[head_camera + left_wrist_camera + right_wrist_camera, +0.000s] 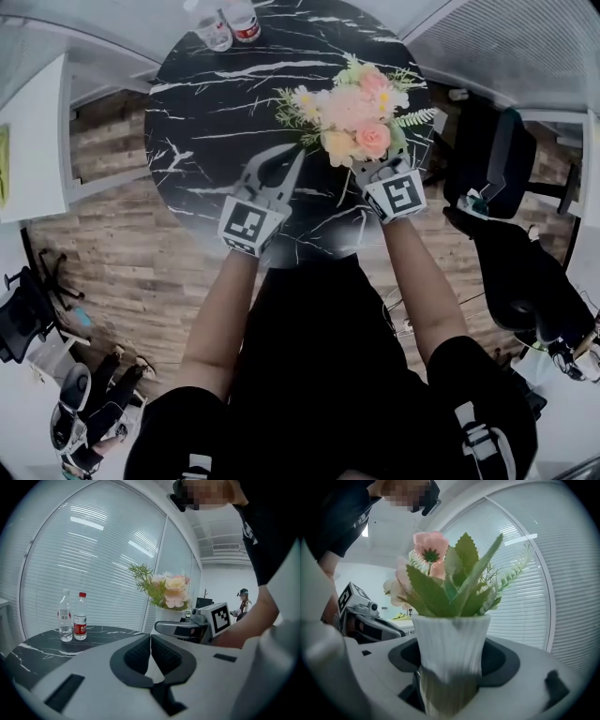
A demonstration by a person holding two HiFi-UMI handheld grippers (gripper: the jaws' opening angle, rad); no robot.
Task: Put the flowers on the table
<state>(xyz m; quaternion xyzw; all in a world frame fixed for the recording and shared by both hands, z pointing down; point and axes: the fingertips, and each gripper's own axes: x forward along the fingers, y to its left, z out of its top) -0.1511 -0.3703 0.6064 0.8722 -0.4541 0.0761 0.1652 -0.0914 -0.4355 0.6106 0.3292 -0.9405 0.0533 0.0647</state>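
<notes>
right grip: right hand-held gripper (380, 167) is clamped on the white ribbed ceramic-looking vase (450, 644), one jaw on each side of the lower body, vase upright
left grip: left hand-held gripper (150, 644) has its jaws together with nothing between them; it sits just left of the vase, not touching it
task thing: bouquet of pink and peach artificial flowers with green fern sprigs (352, 112) stands in the vase, held over the near right part of the counter
surface: round black marble-look counter with white veins (225, 103); can't tell from any view if the vase base is touching it yet
other items: two clear plastic water bottles (72, 619) at the far edge, well apart from the vase
step in hand (judged): set the vase down on the counter and release
how to do it well: keep the vase vertical and lower it straight until the base sits flat; open the jaws only once it is bearing its own weight
placement: aim inward of the rim, since the grip is close to the near edge
risk: bouquet looks top-heavy, so a tilted release or a jaw dragging on the way out could tip it; back out along the jaw line
left side: keep it clear of the fern sprigs
</notes>
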